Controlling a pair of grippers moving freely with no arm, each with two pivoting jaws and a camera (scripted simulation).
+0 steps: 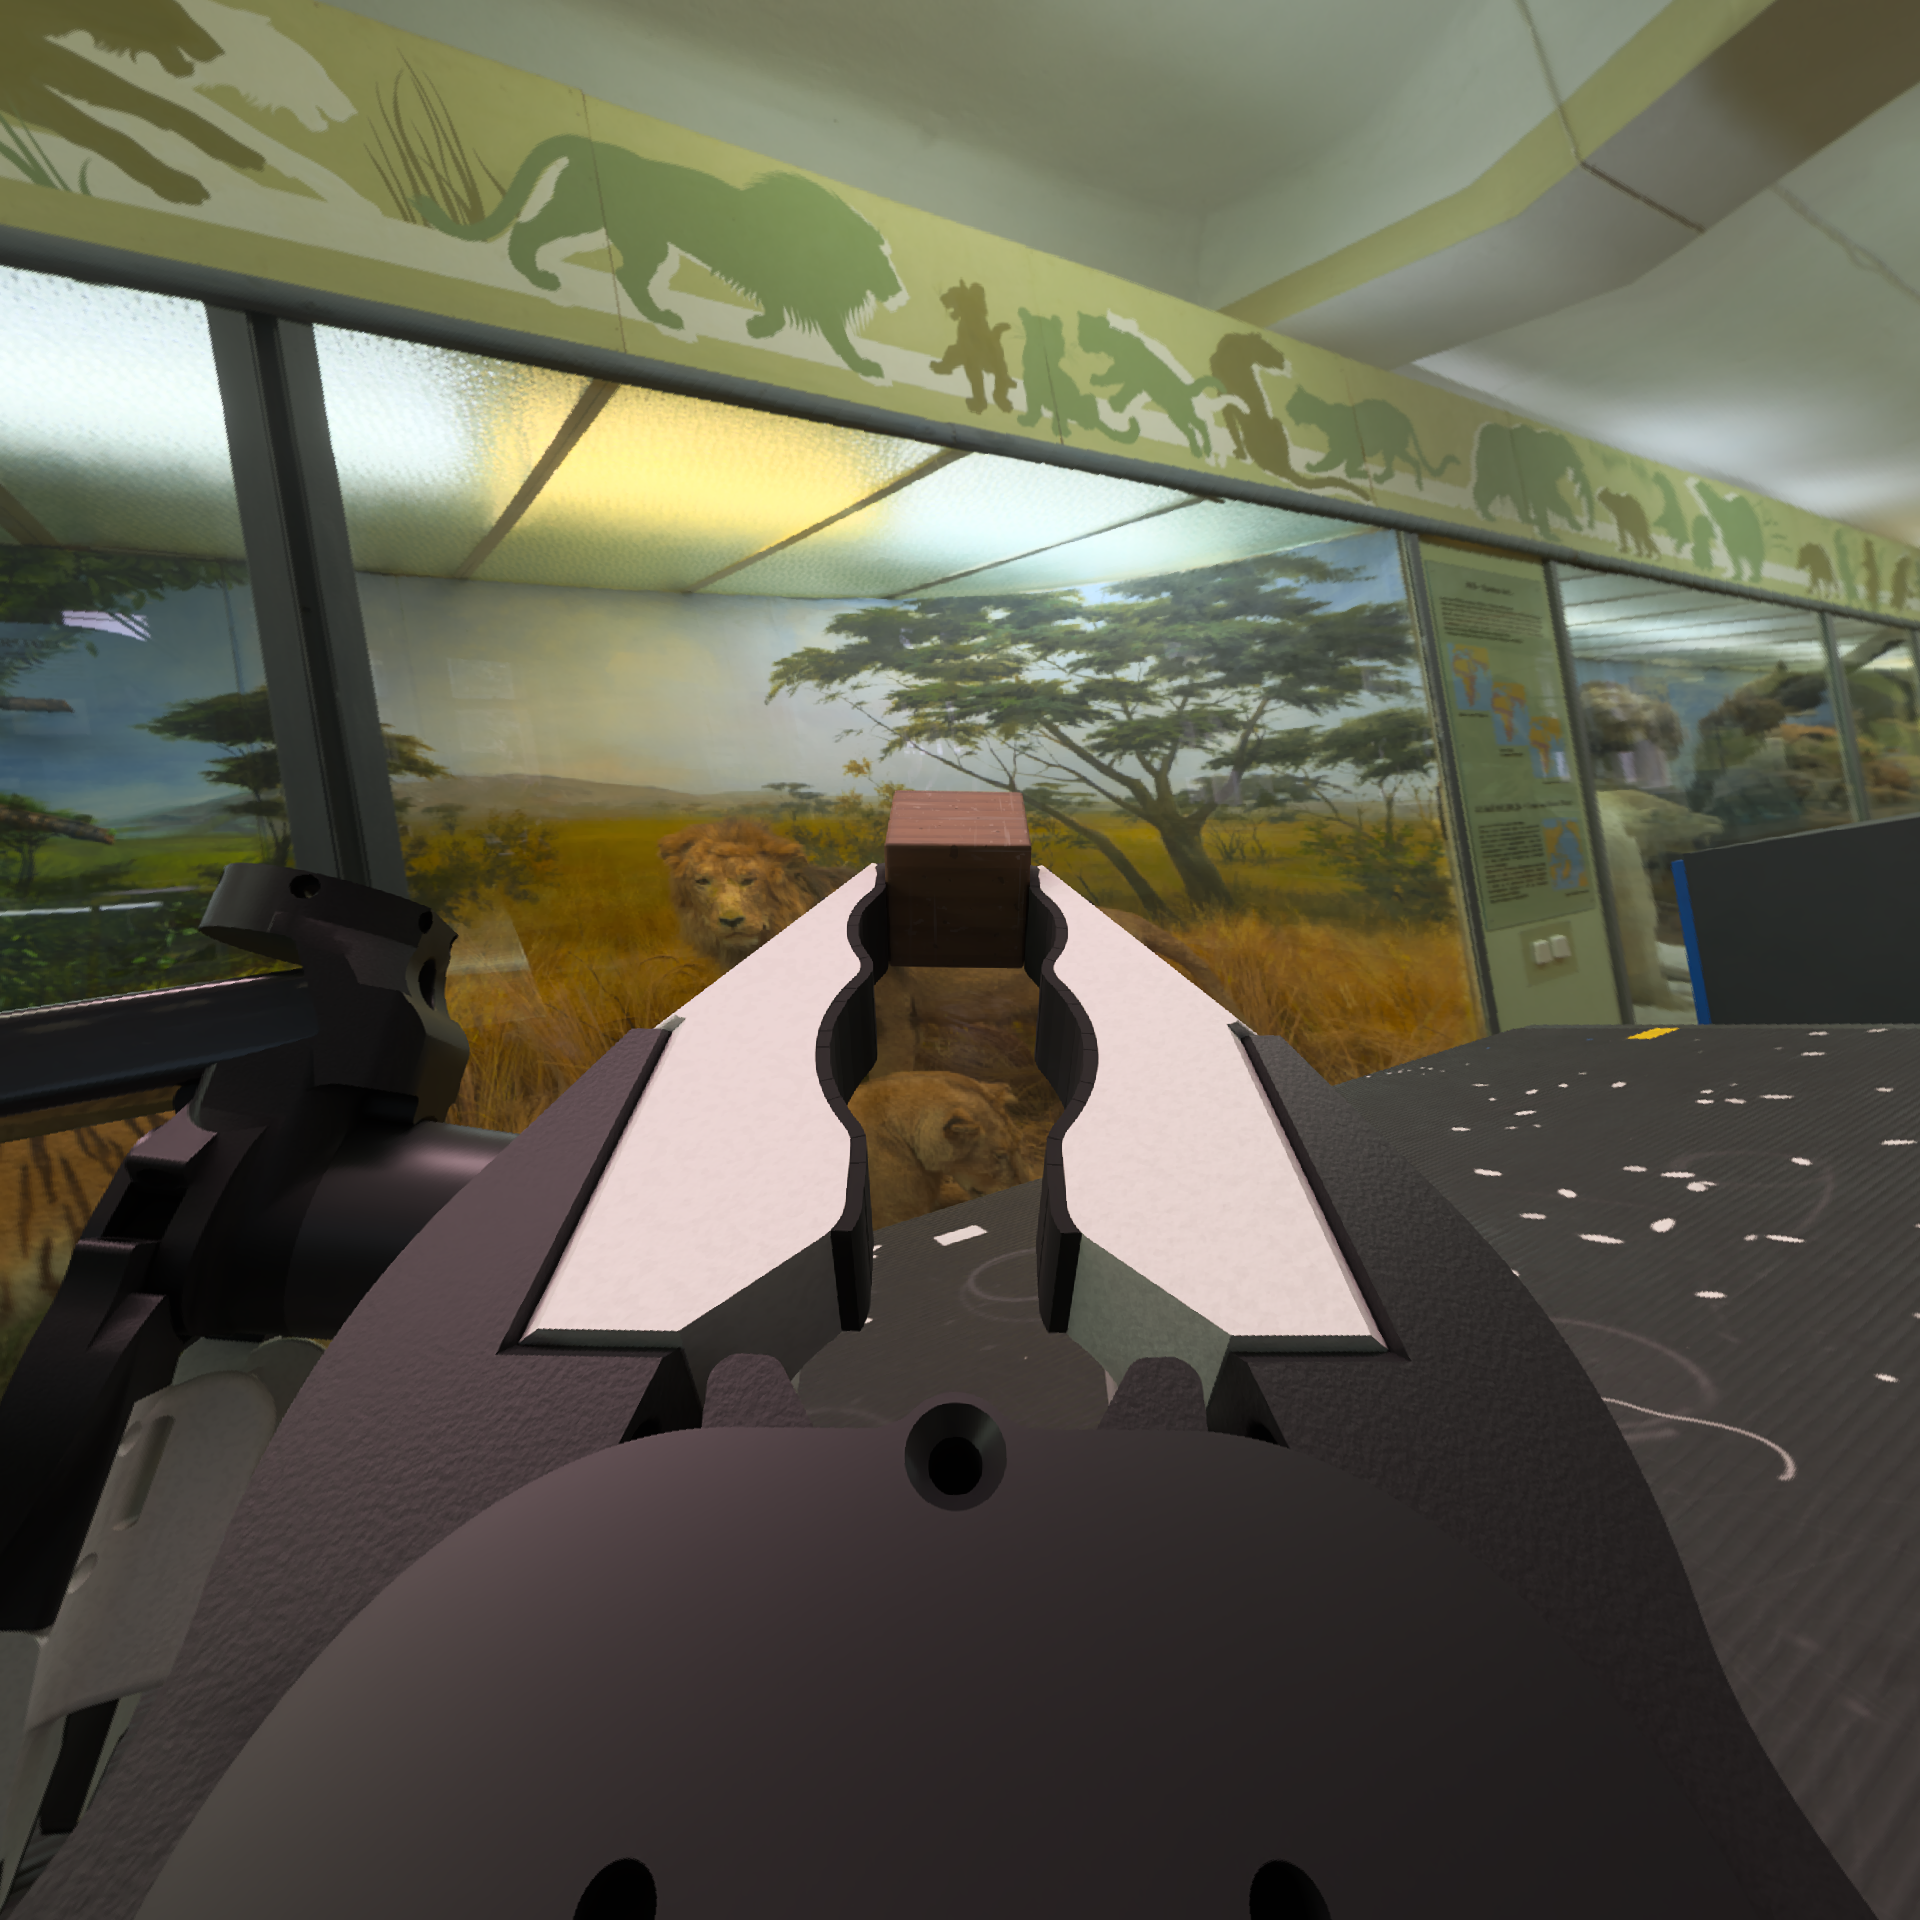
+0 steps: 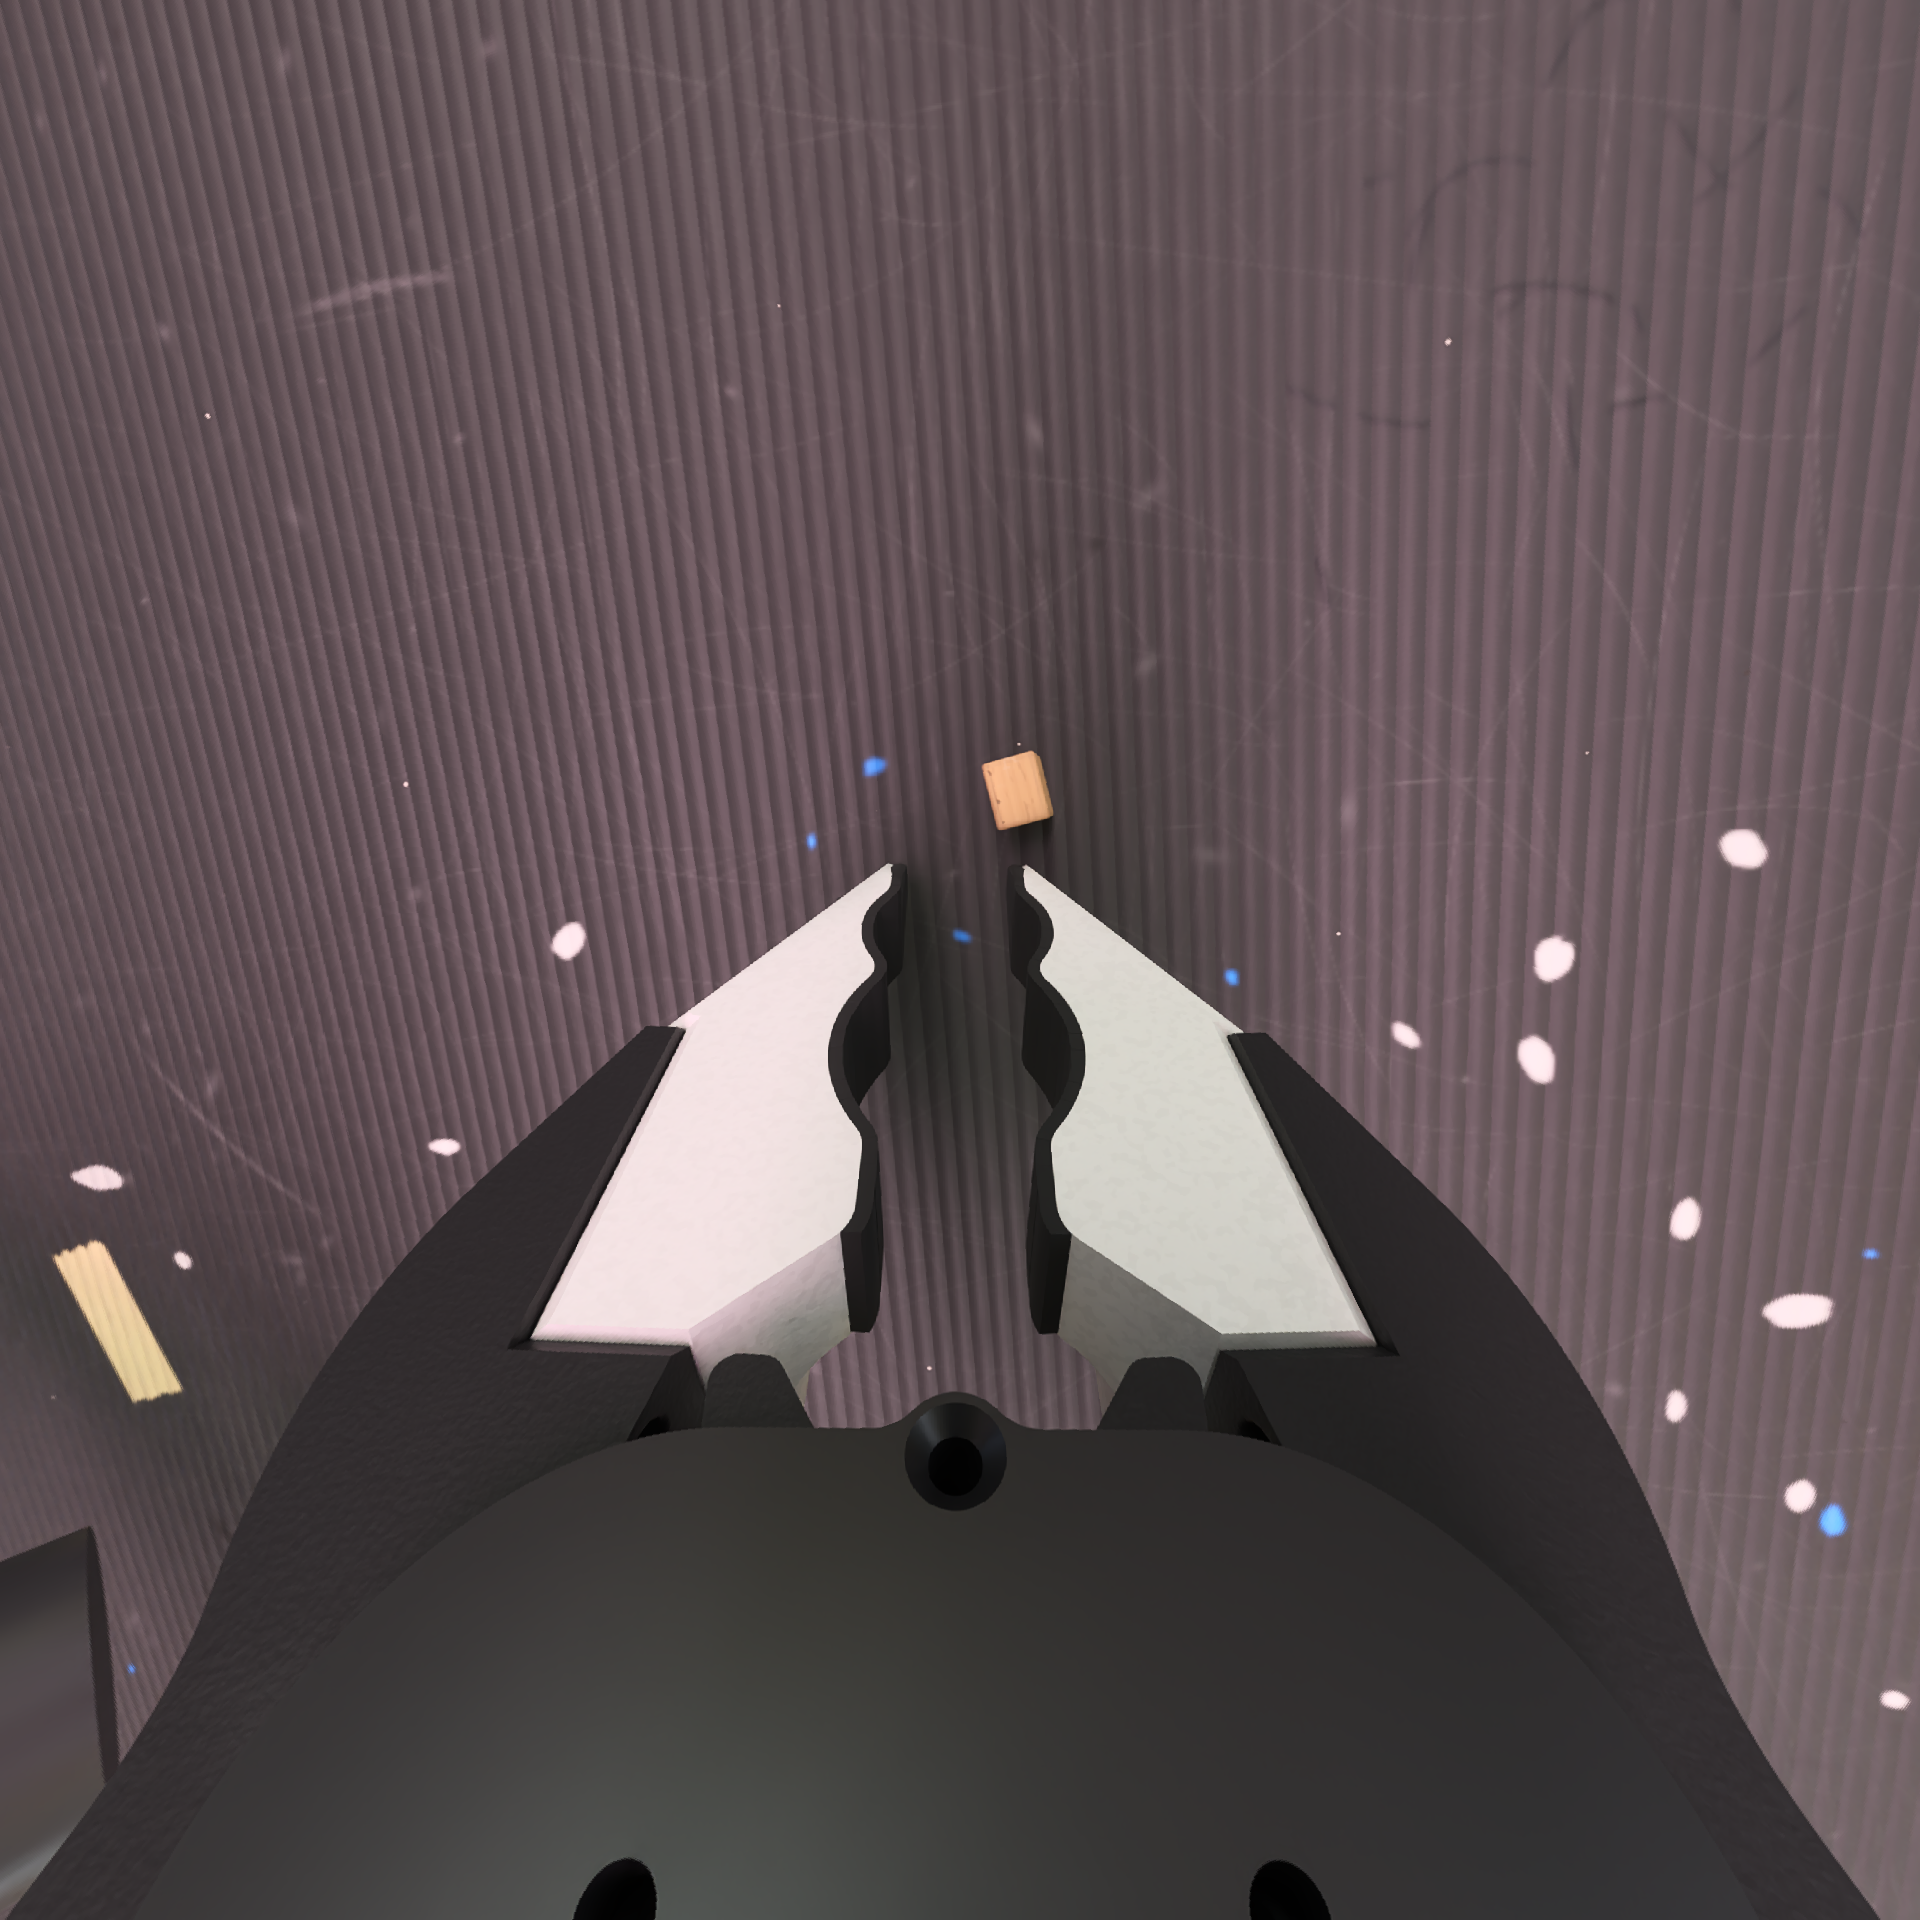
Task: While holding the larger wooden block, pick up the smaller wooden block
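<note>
My left gripper (image 1: 957, 883) is shut on the larger wooden block (image 1: 957, 878), a dark brown cube held between its fingertips, raised above the dark mat (image 1: 1621, 1195). The smaller wooden block (image 2: 1016, 792) is a light tan cube lying on the ribbed mat (image 2: 623, 520), just beyond my right gripper's fingertips and slightly right of centre. My right gripper (image 2: 957, 878) is open and empty, its jaws a narrow gap apart, pointing down at the mat above the small block. The other gripper's dark body (image 1: 312, 1091) shows at the left of the left wrist view.
A pale yellow strip (image 2: 116, 1322) lies on the mat at lower left. White and blue specks dot the mat. A dark panel with a blue edge (image 1: 1808, 914) stands at the mat's far right. A wall with a painted savanna scene lies beyond.
</note>
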